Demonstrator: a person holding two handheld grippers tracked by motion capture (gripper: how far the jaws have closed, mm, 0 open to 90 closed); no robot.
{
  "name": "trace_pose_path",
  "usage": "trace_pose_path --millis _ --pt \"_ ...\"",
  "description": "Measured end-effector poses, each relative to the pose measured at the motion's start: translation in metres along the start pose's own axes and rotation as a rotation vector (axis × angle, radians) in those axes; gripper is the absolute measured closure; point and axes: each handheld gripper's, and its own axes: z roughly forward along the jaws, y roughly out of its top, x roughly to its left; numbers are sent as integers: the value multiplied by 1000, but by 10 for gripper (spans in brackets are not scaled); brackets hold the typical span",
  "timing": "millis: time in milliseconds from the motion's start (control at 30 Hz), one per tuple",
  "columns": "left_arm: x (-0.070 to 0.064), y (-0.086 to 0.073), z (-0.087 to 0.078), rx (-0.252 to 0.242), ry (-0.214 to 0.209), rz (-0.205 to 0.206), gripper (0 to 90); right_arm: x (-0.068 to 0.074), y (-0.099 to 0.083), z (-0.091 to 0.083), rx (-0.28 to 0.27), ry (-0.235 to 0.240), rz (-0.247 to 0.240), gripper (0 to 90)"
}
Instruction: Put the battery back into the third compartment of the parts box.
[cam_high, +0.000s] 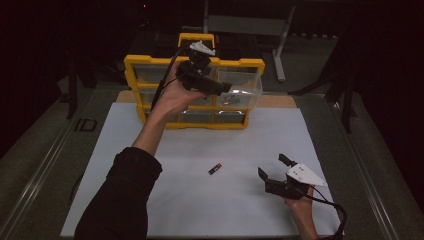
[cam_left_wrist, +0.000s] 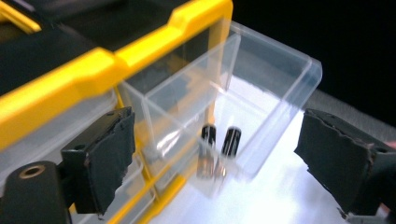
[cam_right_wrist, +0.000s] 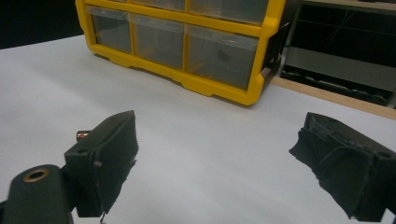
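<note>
Left claw (cam_high: 226, 89) spread wide, upper centre, over pulled-out clear drawer (cam_left_wrist: 261, 93) w/ 2 batteries (cam_left_wrist: 219, 140). Right claw (cam_high: 272, 167) released, lower right; loose battery (cam_high: 215, 169) mid counter (cam_high: 190, 210), room all round.

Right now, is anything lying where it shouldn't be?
Yes. One small battery lies loose on the white mat, apart from the two batteries already in the pulled-out clear drawer of the yellow organizer.
</note>
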Motion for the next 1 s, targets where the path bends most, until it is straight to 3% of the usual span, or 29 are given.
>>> trace_pose_path --millis 167,567,1000 --pt "0 -5 -5 -15 -37 -7 68 0 0 0 1 0 1 117" --pt "-2 -15 -15 -26 -64 13 21 0 0 0 1 1 0 117" --pt "-2 -33 -13 -20 -94 17 20 0 0 0 2 2 1 117"
